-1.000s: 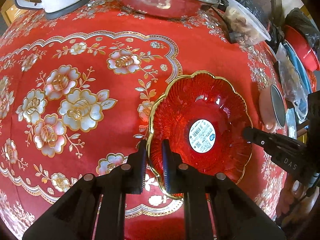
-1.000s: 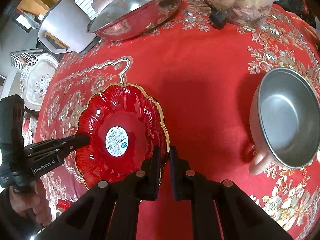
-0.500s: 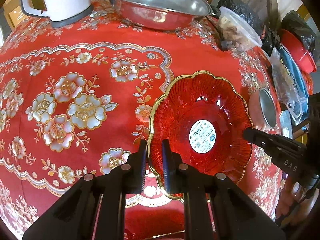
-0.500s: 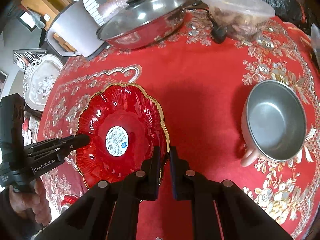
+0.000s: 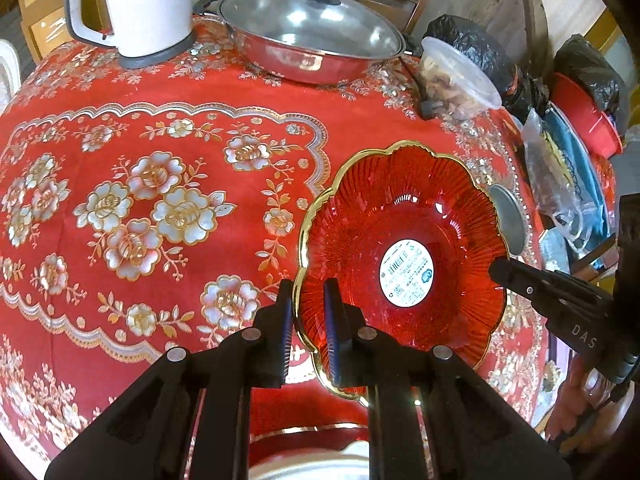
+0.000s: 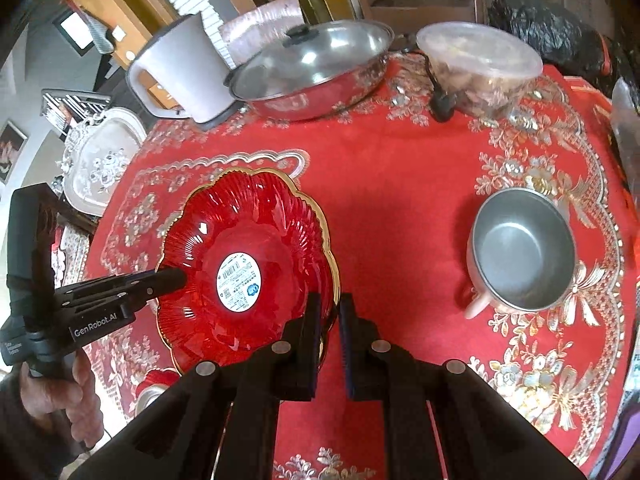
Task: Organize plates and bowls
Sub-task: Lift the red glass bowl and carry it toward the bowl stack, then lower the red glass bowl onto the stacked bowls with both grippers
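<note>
Between both pairs of fingers sits the red glass plate (image 5: pixel 404 248), its gold scalloped rim clamped at opposite edges by the left gripper (image 5: pixel 307 312) and the right gripper (image 6: pixel 330 320). A white sticker (image 6: pixel 239 277) marks its centre. Beyond it on the red surface (image 6: pixel 400 184) stands a steel bowl (image 6: pixel 522 252), well apart.

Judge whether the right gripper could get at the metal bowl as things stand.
Probably not yet: the right gripper is clamped on the red plate. The metal bowl lies unobstructed on the tablecloth beside it.
</note>
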Demonstrator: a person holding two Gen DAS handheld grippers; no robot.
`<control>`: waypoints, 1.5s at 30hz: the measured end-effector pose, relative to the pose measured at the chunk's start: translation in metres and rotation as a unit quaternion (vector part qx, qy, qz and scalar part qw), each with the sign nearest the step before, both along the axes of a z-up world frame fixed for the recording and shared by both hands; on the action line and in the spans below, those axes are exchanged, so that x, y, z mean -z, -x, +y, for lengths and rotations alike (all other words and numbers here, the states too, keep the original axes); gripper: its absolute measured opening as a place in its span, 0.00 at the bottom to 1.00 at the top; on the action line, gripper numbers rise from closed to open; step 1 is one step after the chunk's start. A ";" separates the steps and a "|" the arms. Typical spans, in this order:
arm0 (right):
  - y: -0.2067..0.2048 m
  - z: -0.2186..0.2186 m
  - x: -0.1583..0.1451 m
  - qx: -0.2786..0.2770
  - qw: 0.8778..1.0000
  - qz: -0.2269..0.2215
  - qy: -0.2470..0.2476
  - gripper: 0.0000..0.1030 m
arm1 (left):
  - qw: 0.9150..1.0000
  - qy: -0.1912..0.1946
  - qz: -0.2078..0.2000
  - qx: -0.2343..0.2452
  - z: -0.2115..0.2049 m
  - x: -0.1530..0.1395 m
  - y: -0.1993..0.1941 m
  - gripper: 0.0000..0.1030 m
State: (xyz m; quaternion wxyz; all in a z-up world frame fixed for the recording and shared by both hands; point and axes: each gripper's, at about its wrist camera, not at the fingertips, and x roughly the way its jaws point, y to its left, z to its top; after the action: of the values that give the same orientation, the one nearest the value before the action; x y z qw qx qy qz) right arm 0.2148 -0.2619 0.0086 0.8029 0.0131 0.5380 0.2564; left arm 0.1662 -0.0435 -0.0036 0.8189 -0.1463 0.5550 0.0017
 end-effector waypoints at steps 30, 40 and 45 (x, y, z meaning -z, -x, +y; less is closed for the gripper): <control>0.117 0.022 -0.045 -0.107 0.992 -0.027 -0.059 0.09 | 0.998 0.022 -0.027 -0.049 0.028 -0.049 0.148 0.12; 0.155 0.027 -0.007 -0.123 0.991 0.005 -0.051 0.09 | 0.998 0.018 0.020 -0.063 0.018 -0.011 0.204 0.12; 0.163 0.031 0.009 -0.127 0.991 0.019 -0.048 0.09 | 0.997 0.018 0.036 -0.073 0.018 0.005 0.214 0.12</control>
State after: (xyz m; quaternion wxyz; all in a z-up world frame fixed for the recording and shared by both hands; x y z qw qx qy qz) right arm 0.0521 -0.2306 -0.0002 0.7515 -0.0118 0.5378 0.3819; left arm -0.0479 -0.0253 -0.0085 0.7931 -0.2009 0.5722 0.0565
